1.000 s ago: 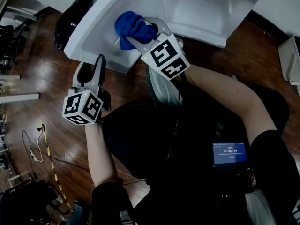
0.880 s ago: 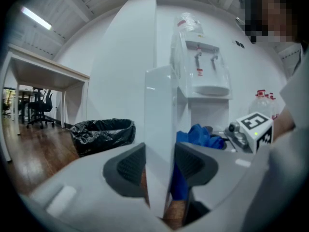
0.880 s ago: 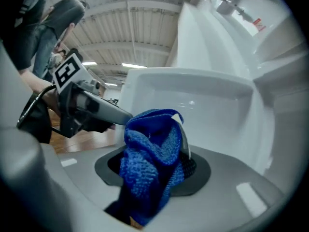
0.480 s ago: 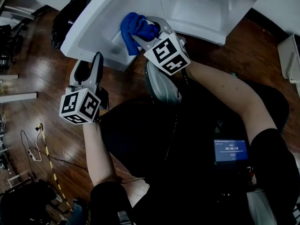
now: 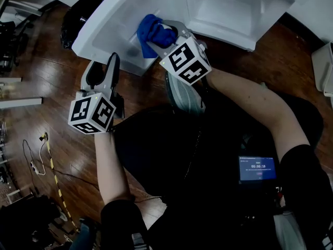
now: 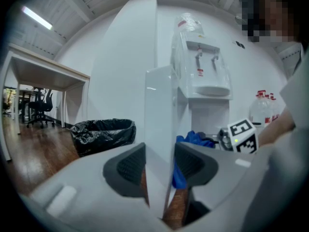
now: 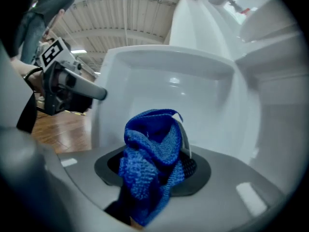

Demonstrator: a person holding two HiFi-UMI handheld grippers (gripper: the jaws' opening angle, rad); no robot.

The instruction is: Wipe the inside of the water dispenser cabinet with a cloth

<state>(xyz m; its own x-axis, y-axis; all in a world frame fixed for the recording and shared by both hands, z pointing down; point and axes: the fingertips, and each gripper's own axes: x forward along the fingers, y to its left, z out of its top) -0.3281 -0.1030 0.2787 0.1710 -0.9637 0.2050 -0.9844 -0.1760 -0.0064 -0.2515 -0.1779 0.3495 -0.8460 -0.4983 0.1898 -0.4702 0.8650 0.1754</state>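
The white cabinet door point(image 5: 112, 25) of the water dispenser stands open beside the cabinet interior point(image 5: 229, 9). My right gripper point(image 5: 162, 36) is shut on a bunched blue cloth point(image 5: 151, 27) that lies against the door's recessed inner face point(image 7: 169, 91). In the right gripper view the cloth point(image 7: 152, 163) fills the gap between the jaws of the right gripper point(image 7: 154, 173). My left gripper point(image 5: 103, 65) is shut on the door's free edge. In the left gripper view that edge point(image 6: 159, 129) runs up between the two dark pads of the left gripper point(image 6: 159, 167).
A black-lined bin point(image 5: 80, 14) stands on the wood floor behind the door. Cables point(image 5: 44, 155) trail at the left. The dispenser's taps and drip tray point(image 6: 203, 81) rise above the cabinet, with water bottles point(image 6: 263, 105) to its right. A desk and chairs point(image 6: 38, 105) stand far left.
The right gripper has slid a little lower along the door's inner face with the blue cloth. The left gripper still clamps the door edge in the same place.
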